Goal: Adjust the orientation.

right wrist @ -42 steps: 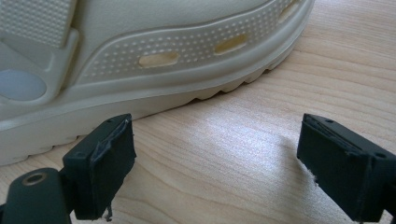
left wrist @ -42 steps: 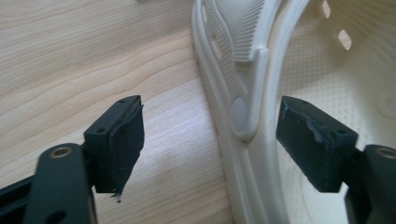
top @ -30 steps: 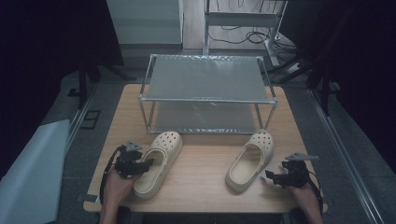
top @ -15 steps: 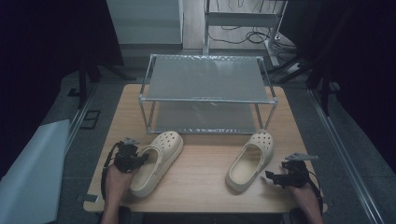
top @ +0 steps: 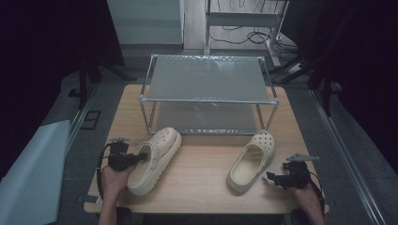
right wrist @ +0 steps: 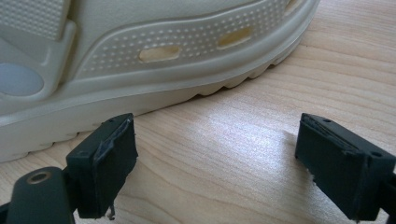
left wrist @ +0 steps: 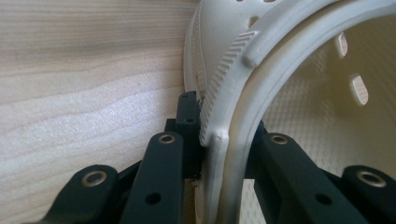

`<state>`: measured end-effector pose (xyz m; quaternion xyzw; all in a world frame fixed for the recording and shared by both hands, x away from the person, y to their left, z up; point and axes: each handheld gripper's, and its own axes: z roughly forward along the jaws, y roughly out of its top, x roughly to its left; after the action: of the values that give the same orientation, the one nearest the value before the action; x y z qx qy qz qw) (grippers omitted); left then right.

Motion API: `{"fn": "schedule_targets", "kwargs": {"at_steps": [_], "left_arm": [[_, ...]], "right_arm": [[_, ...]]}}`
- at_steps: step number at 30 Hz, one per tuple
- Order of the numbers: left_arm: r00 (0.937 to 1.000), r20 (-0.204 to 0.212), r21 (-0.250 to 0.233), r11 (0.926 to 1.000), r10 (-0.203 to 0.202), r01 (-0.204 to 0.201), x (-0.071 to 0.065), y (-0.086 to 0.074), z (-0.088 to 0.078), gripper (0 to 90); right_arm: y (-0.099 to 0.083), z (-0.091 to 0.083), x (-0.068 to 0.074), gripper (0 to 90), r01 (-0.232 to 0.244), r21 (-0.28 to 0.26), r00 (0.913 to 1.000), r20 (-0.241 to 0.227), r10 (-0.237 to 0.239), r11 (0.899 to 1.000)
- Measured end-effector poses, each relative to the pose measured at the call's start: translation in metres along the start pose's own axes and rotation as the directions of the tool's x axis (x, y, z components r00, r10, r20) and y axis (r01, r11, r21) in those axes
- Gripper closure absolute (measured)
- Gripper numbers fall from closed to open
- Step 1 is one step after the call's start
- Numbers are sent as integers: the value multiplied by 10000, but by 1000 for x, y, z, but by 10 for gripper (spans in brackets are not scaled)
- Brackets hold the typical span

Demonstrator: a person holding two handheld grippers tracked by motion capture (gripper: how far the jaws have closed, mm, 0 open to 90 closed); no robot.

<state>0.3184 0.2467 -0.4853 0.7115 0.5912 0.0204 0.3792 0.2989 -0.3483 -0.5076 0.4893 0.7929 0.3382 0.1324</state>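
Two cream foam clogs lie on the wooden table (top: 197, 194). The left clog (top: 157, 157) points toward the rack, and my left gripper (top: 141, 158) is shut on the side wall of its opening. In the left gripper view the black jaws pinch the clog's rim (left wrist: 233, 107), one outside and one inside, around my left gripper (left wrist: 219, 128). The right clog (top: 251, 161) lies angled in front of the rack's right leg. My right gripper (top: 272, 178) rests just right of its heel, open. In the right gripper view the clog's side (right wrist: 163, 51) is beyond my right gripper (right wrist: 215, 156), with bare wood between the jaws.
A metal two-shelf rack (top: 206, 77) stands at the back of the table, both shelves bare. Bare wood lies between the two clogs. The table's front edge is close under both hands. Dark floor and cables surround the table.
The left hand has shifted a little toward the left clog and its jaws have closed on the clog's rim. The right hand and the right clog have stayed put.
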Motion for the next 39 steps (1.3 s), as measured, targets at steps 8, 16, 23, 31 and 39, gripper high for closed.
{"fn": "schedule_targets", "kwargs": {"at_steps": [8,16,23,31,39], "left_arm": [[9957,817,33,9990,-440,439,1,2,-4,768],[9885,1471,-73,9993,-360,374,-10,11,-4,768],[9806,1930,81,9994,-334,324,-20,20,-7,767],[9736,2279,45,10000,-83,74,-35,34,-16,767],[9688,2470,46,9998,188,-206,-52,52,-23,767]], "right_arm": [[0,0,0,121,-57,-3,10000,12,57,10000],[0,-1,-2,122,-212,-88,9998,-22,212,9997],[0,-2,-3,122,-260,-126,9997,-30,260,9996],[0,-2,-3,123,-287,-145,9996,7,287,9995],[-1,-2,-4,126,-313,-138,9995,6,313,9994]]}}
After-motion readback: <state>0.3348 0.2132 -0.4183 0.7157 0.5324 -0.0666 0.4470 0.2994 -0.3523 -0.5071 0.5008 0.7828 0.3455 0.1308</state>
